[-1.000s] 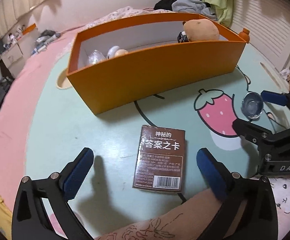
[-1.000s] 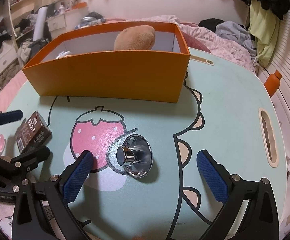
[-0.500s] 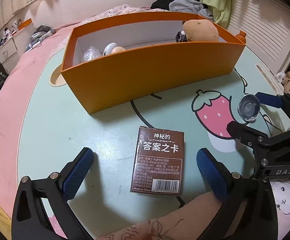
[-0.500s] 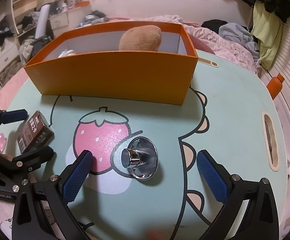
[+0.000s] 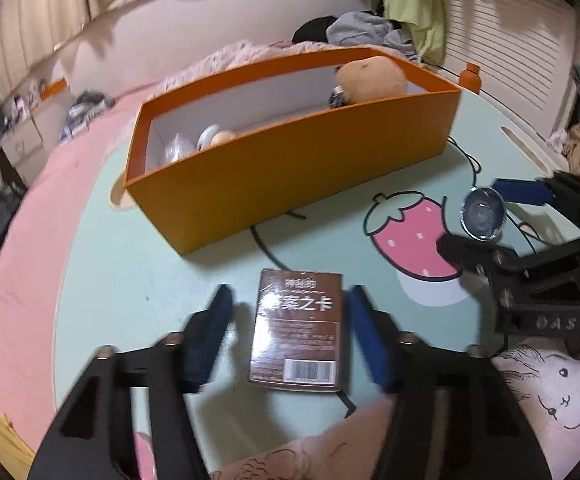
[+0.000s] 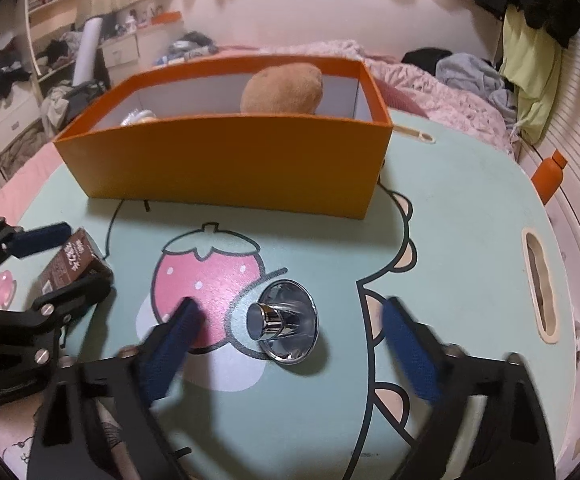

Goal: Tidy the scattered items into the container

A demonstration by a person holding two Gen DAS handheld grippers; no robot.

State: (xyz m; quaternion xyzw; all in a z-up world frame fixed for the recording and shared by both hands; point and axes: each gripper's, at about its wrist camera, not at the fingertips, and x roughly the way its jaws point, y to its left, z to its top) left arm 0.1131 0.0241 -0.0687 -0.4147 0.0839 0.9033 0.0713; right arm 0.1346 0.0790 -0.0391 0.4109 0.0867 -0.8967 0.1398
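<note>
The left gripper (image 5: 286, 320) is closing around the brown card box (image 5: 298, 332), which lies flat on the green table (image 5: 130, 264) between the blue pads; the right pad looks close against the box edge, while a gap shows at the left pad, so no clamp yet. The right gripper (image 6: 290, 324) is closing too, its pads well apart on either side of the shiny metal cup (image 6: 286, 326), which lies on its side by the strawberry print (image 6: 210, 268) and is untouched. The orange bin (image 6: 226, 164) stands at 12 o'clock from both grippers, with a brown plush (image 6: 282, 88) at its right end and small pale items (image 5: 198, 144) at its left.
</note>
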